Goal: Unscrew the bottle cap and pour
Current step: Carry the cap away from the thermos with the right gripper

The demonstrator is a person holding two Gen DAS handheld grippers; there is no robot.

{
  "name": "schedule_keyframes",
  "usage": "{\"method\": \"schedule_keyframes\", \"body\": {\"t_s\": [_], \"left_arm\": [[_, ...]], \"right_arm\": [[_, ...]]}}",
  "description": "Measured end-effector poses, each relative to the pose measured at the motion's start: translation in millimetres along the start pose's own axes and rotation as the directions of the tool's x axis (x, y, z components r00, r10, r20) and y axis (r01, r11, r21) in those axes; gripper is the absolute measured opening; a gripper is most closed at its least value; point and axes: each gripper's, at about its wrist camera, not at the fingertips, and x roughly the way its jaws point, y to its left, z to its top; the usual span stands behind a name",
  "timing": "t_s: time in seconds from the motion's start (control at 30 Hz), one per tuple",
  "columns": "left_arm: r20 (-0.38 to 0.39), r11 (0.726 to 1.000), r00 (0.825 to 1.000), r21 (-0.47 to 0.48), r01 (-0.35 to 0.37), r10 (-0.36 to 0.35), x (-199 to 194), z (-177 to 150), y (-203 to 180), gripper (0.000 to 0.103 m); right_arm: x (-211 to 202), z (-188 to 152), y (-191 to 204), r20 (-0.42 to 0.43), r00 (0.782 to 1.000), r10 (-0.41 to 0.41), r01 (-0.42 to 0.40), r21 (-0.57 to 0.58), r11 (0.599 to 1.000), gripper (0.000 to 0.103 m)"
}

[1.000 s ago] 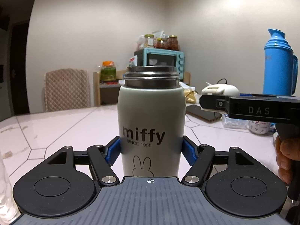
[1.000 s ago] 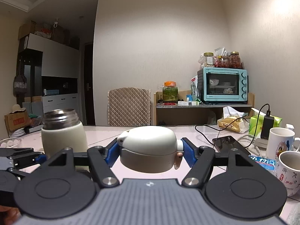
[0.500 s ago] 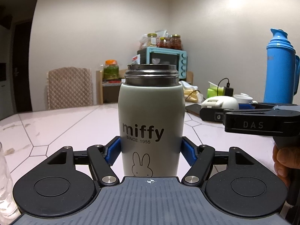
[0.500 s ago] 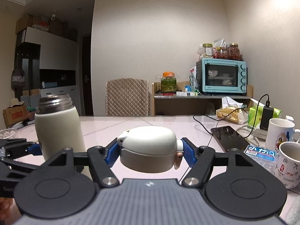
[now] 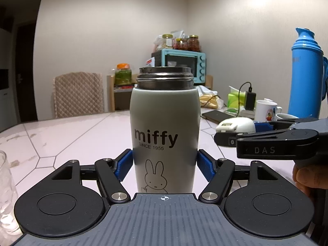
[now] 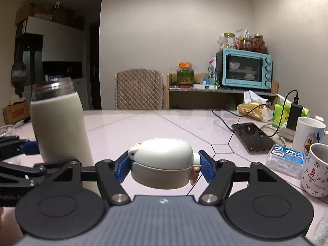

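A cream "miffy" bottle [image 5: 165,135] with a bare steel threaded mouth stands upright, capless. My left gripper [image 5: 165,165] is shut on its lower body. The bottle also shows at the left of the right wrist view [image 6: 59,123]. My right gripper [image 6: 163,167] is shut on the bottle's white cap [image 6: 163,162], held just above the table, off the bottle. In the left wrist view the cap [image 5: 235,125] and the right gripper [image 5: 235,132] are to the bottle's right, lower than its mouth. A clear glass [image 5: 6,192] is at the left edge.
To the right on the white tiled table [image 6: 164,123] are a phone [image 6: 253,137], two mugs [image 6: 307,137], a tissue pack [image 6: 286,160], a charger with cable [image 6: 294,112] and a tall blue thermos [image 5: 306,75]. A chair [image 6: 139,89] and shelf with toaster oven [image 6: 245,69] stand behind.
My right gripper with the cap has moved down and away to the right of the bottle. The bottle stays gripped; the left view has swung slightly, showing more of the right-side clutter.
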Motion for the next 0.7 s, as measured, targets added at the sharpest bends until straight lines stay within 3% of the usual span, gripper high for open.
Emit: {"method": "schedule_keyframes", "body": {"t_s": [0.7], "left_arm": [[-0.026,1.0,0.999,-0.01,-0.028,0.028,-3.7,-3.1,-3.2,0.075]], "right_arm": [[26.7,-6.6,-1.5,-0.148,0.989,0.019,-0.027,-0.047,0.999,0.071]]}}
